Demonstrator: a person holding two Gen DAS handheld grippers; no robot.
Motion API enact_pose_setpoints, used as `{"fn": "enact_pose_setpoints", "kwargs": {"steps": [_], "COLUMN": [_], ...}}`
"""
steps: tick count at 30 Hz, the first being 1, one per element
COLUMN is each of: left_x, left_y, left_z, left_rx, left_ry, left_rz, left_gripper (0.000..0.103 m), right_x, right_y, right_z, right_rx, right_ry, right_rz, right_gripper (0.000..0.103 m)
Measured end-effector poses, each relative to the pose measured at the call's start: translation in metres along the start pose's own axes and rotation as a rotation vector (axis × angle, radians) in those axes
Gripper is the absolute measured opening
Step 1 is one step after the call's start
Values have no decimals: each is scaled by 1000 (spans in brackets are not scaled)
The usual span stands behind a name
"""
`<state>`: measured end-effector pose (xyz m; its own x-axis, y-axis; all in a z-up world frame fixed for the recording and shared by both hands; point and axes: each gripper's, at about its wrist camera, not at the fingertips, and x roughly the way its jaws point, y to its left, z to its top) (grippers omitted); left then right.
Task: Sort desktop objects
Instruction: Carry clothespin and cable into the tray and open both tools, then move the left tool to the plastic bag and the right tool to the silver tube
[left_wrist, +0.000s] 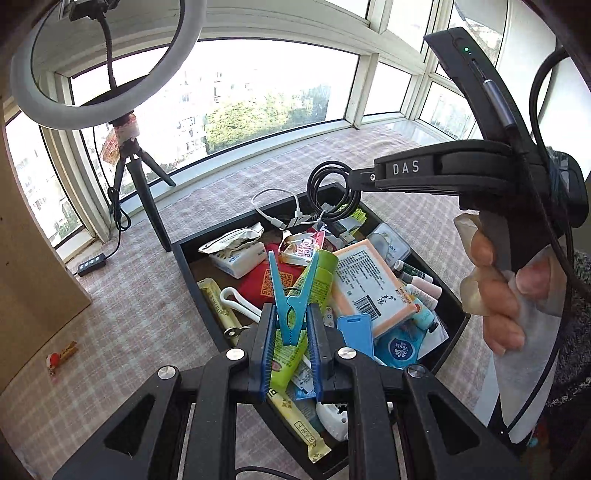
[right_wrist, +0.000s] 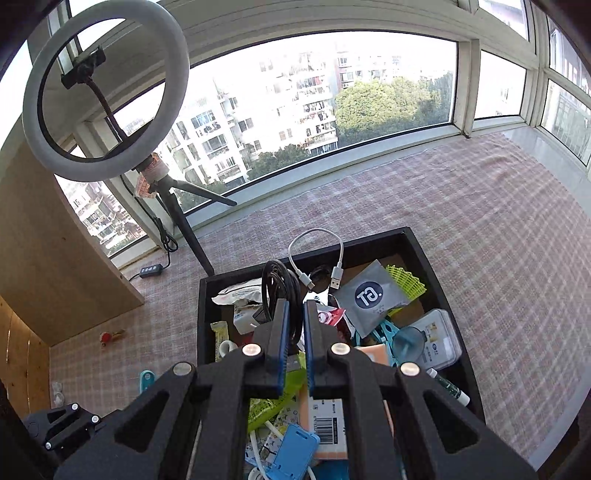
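A: Left wrist view: the left gripper (left_wrist: 291, 328) is closed on the blue clothes peg (left_wrist: 293, 299), held upright above the black tray (left_wrist: 192, 273).

B: And the right gripper (right_wrist: 295, 325)?

A: Nearly closed on the coiled black cable (right_wrist: 280, 284), above the same tray.

B: Recommended handling?

A: Both items should be lifted straight up, so the white cable (right_wrist: 314, 254) is not snagged, then carried to the checked tablecloth (right_wrist: 480, 229).
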<state>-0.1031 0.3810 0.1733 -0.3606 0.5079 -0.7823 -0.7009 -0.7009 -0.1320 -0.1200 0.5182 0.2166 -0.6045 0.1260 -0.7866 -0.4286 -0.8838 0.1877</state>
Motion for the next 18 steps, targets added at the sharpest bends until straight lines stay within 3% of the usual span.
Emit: {"fn": "enact_pose_setpoints", "kwargs": {"steps": [3, 4, 5, 6, 8, 13, 18], "left_x": [10, 16, 24, 28, 30, 31, 23], "left_y": [-25, -32, -37, -40, -41, -27, -7], "left_z": [8, 11, 13, 13, 11, 4, -5], "left_rx": [27, 36, 40, 38, 38, 23, 10], "left_ry": [1, 22, 54, 58, 43, 59, 68], "left_rz": [-40, -54, -56, -55, -29, -12, 7], "left_gripper": [20, 31, 62, 68, 65, 64, 56], "right_x": [4, 7, 10, 12, 10, 0, -7], "right_y": [-20, -25, -31, -39, -51, -57, -49], "right_z": [1, 2, 2, 3, 3, 0, -2], "right_rx": [27, 33, 52, 86, 135, 132, 106], "right_ry": [7, 17, 26, 33, 22, 3, -4], "right_rz": [-14, -8, -11, -28, -26, -26, -15], "right_gripper": [8, 8, 9, 11, 18, 18, 18]}}
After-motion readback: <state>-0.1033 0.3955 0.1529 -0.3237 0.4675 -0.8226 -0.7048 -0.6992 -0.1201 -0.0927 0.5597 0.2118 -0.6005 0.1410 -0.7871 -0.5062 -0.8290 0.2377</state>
